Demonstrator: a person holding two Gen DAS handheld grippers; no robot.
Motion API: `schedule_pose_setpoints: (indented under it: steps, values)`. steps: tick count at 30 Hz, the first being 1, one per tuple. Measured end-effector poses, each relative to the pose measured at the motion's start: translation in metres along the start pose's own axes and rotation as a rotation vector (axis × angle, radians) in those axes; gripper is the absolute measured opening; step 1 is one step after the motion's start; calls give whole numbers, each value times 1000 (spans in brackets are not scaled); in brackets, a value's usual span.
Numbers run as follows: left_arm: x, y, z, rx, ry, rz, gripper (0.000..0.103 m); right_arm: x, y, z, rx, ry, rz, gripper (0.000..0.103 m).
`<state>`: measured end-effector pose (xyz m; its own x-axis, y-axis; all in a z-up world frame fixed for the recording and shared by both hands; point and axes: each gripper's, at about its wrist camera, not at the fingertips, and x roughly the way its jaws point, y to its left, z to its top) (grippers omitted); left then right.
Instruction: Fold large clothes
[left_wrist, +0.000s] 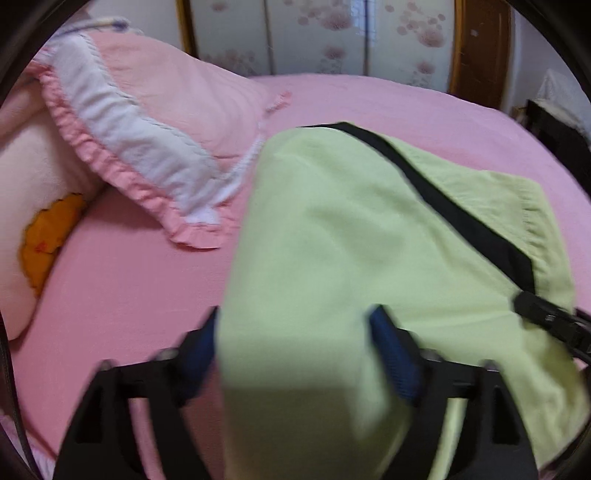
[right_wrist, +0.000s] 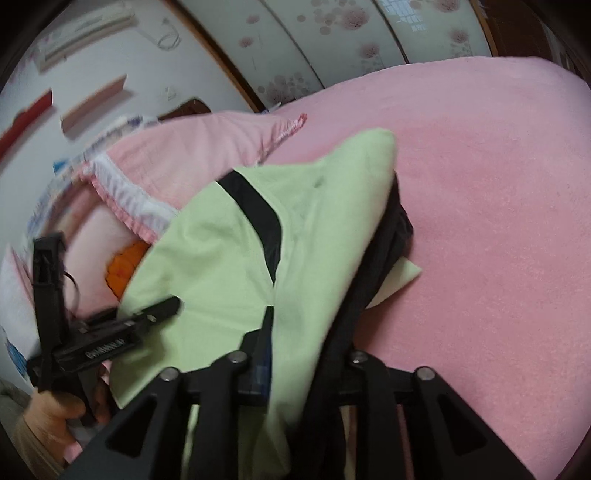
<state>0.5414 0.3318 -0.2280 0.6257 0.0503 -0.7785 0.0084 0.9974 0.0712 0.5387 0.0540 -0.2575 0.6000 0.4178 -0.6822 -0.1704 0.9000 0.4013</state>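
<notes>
A light green garment (left_wrist: 332, 240) with a black stripe lies folded on the pink bed (left_wrist: 443, 118). My left gripper (left_wrist: 295, 332) has its blue-padded fingers wide apart, with the green cloth bunched between them. My right gripper (right_wrist: 303, 332) holds the green and black cloth (right_wrist: 229, 251) between its fingers, lifted above the bed; the cloth hides its fingertips. The left gripper and the hand holding it show at the lower left of the right wrist view (right_wrist: 110, 332). The right gripper's tip shows at the right edge of the left wrist view (left_wrist: 546, 317).
A pink pillow (left_wrist: 147, 122) with a white frilled band lies at the head of the bed. A cream pillow with an orange patch (left_wrist: 48, 236) sits at the left. A flowered wardrobe (left_wrist: 332, 33) stands behind the bed. Bare pink sheet (right_wrist: 498, 184) lies to the right.
</notes>
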Motion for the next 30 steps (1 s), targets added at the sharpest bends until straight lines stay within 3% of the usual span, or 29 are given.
schedule_pose_setpoints:
  steps: [2,3,7,9,15,22,30]
  values:
    - [-5,3,-6,-20,-29,41,101,0,-11,-6,9,29,-19,51]
    - [-10,3,-8,-26,-39,53,101,-3,-15,-7,24,36,-14,54]
    - [-37,-8,-8,13,-76,185,100,-27,-5,-9,-11,38,-79,56]
    - [-51,-12,-7,25,-73,215,100,-45,3,-10,-42,31,-122,56]
    - [-123,-26,-18,-29,-61,177,100,-108,20,-16,-56,13,-150,56]
    - [-242,-56,-44,-101,-103,135,100,-203,50,-32,-63,-19,-166,56]
    - [-372,-125,-94,-82,-174,-16,100,-346,69,-79,-109,-74,-177,56]
